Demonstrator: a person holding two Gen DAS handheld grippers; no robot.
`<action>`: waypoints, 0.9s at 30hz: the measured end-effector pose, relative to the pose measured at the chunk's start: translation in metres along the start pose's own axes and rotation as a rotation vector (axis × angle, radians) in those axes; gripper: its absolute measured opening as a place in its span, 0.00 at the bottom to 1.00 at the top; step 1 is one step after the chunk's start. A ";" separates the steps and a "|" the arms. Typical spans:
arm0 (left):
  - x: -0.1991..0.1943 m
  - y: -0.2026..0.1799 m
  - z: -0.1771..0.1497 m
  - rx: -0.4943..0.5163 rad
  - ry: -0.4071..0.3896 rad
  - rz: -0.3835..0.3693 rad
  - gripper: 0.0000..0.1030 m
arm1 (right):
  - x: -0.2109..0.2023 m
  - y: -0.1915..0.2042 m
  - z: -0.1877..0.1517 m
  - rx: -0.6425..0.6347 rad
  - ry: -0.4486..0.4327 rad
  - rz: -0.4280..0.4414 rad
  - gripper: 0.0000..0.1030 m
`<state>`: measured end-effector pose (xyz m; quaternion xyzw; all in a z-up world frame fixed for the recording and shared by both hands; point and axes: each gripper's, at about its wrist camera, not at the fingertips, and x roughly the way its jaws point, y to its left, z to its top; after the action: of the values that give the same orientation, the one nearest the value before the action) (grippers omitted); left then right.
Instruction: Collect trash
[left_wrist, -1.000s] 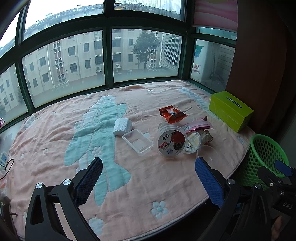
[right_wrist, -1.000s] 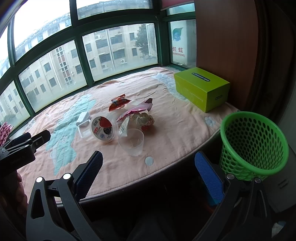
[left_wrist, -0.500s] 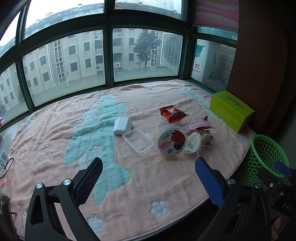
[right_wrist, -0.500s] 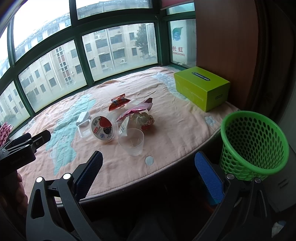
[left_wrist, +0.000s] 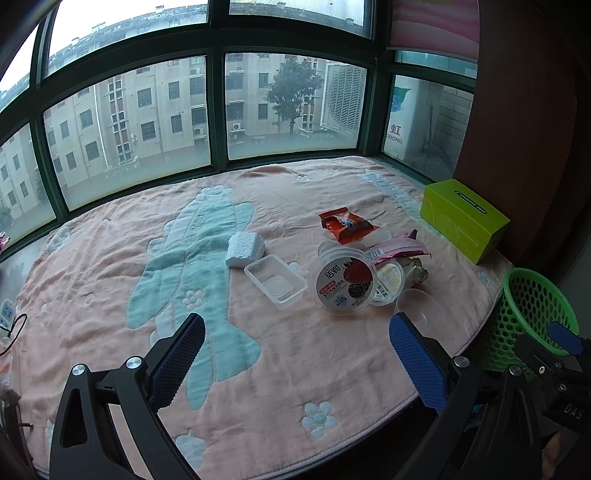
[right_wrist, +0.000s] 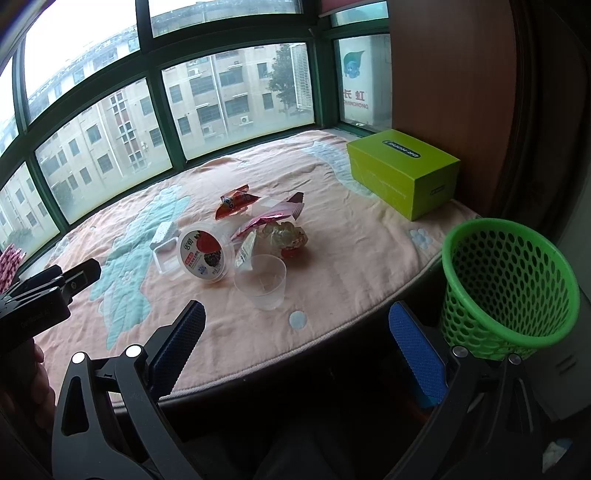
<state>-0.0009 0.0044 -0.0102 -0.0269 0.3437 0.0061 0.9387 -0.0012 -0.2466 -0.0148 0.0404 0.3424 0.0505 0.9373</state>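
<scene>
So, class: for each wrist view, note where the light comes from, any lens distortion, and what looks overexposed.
Left wrist view: soft daylight from the windows, faint shadows, frames bowed by the fisheye, the sky at top left blown out. Right wrist view: the same backlight, sky white at upper left, the green basket stretched near the edge, the space below the blanket edge very dark.

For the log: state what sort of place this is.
Probably a bay-window seat in an upper-floor flat: curved windows facing apartment blocks, a pink blanket over the ledge, and a green basket beside it.
</scene>
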 end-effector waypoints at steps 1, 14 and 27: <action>0.000 0.000 -0.001 0.000 0.003 0.000 0.94 | 0.003 -0.001 0.001 0.001 0.003 -0.001 0.95; 0.013 0.004 0.004 -0.001 0.022 -0.001 0.94 | 0.018 0.002 0.009 -0.014 0.023 0.013 0.95; 0.036 0.020 0.031 -0.022 0.046 0.028 0.94 | 0.053 0.011 0.021 -0.068 0.068 0.042 0.95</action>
<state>0.0460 0.0258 -0.0112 -0.0326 0.3653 0.0224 0.9300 0.0515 -0.2305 -0.0316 0.0141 0.3710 0.0830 0.9248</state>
